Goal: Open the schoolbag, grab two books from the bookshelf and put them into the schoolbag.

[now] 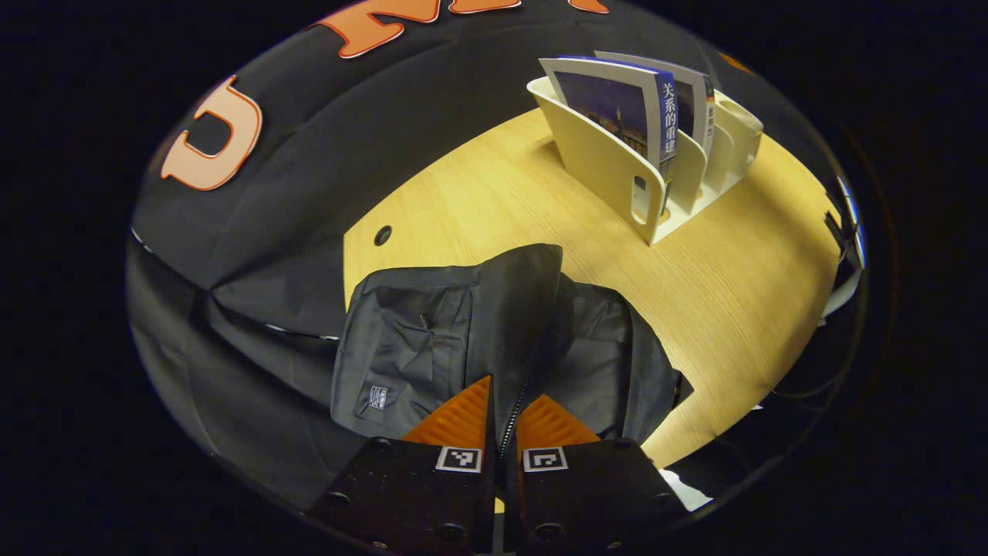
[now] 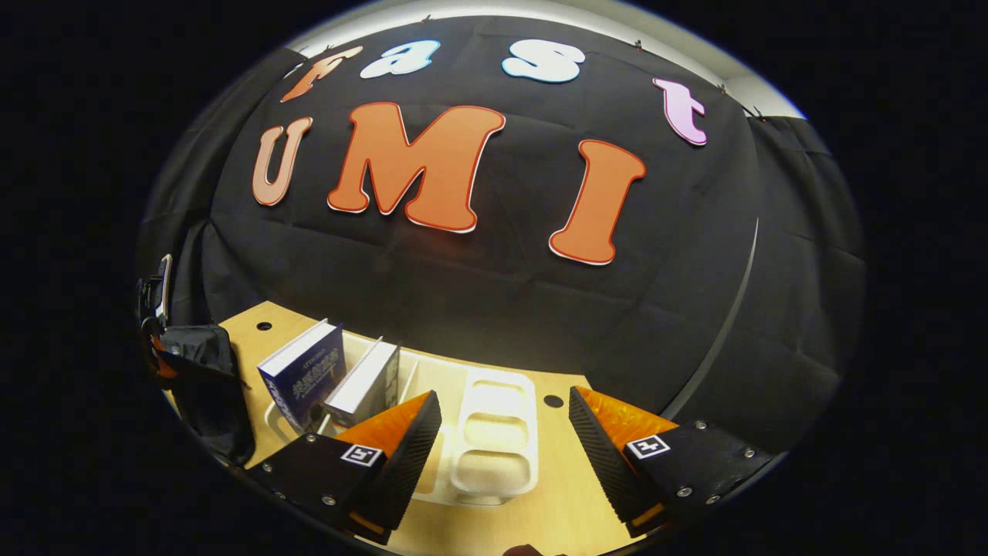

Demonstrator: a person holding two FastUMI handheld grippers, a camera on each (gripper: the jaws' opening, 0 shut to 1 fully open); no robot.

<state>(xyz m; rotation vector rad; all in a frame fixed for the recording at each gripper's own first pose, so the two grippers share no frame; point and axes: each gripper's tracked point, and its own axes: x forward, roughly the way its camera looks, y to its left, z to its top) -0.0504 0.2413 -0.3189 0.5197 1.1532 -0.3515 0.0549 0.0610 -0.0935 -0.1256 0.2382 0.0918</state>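
Left gripper (image 1: 503,421): fingers nearly closed, pinching the schoolbag (image 1: 432,340) flap edge along its zipper. Right gripper (image 2: 505,432): jaws wide, empty, above the bookshelf (image 2: 494,440). Two books (image 2: 305,371) stand in the bookshelf, beside the schoolbag.

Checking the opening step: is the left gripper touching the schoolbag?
Touching. In the left gripper view, the left gripper is closed on the schoolbag's zipper edge, the fabric pinched between both fingers.

Left gripper view close over schoolbag (image 1: 463,340), right gripper view above bookshelf (image 2: 494,432), both share bookshelf
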